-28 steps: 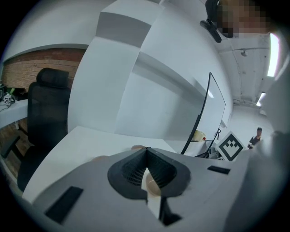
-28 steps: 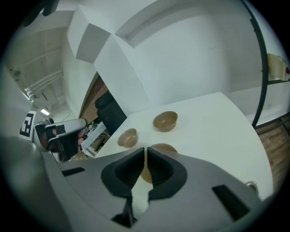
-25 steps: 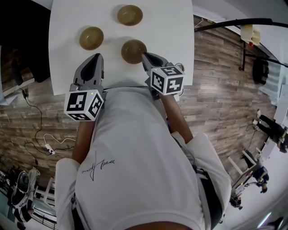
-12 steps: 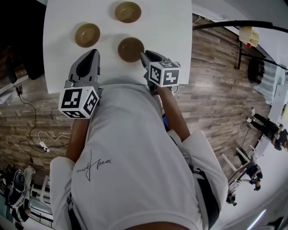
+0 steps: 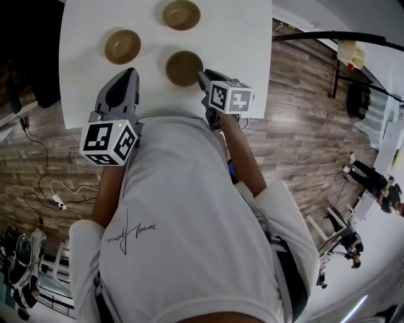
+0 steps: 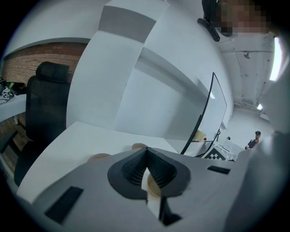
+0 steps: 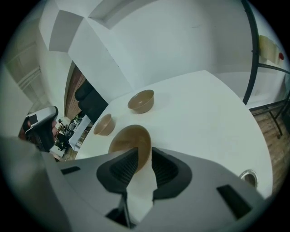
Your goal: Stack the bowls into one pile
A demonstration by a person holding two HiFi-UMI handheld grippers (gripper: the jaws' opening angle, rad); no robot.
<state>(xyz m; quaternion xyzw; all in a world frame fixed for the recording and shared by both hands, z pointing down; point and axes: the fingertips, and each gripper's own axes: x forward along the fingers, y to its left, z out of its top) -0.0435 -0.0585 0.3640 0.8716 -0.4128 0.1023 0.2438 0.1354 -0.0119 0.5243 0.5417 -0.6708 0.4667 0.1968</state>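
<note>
Three tan bowls stand on the white table (image 5: 240,38): one at the far side (image 5: 181,14), one to the left (image 5: 122,46) and a near one (image 5: 184,68). My right gripper (image 5: 203,76) is at the near bowl's right rim. In the right gripper view the near bowl (image 7: 129,138) is tilted, and the right gripper (image 7: 144,152) is shut on its rim. The far bowl (image 7: 141,100) and the left bowl (image 7: 104,124) lie beyond it. My left gripper (image 5: 129,73) hovers near the table's front edge, below the left bowl. The left gripper (image 6: 146,154) is shut with nothing in it.
The table's front edge runs just ahead of my body, with wooden floor (image 5: 303,126) to either side. A black office chair (image 6: 45,104) stands at the table's left end. A black pole (image 5: 334,31) crosses above the floor at the right.
The near bowl has tipped up on the right gripper's side and now shows a flatter face. Both grippers have stayed about where they were as the head view shifted slightly.
</note>
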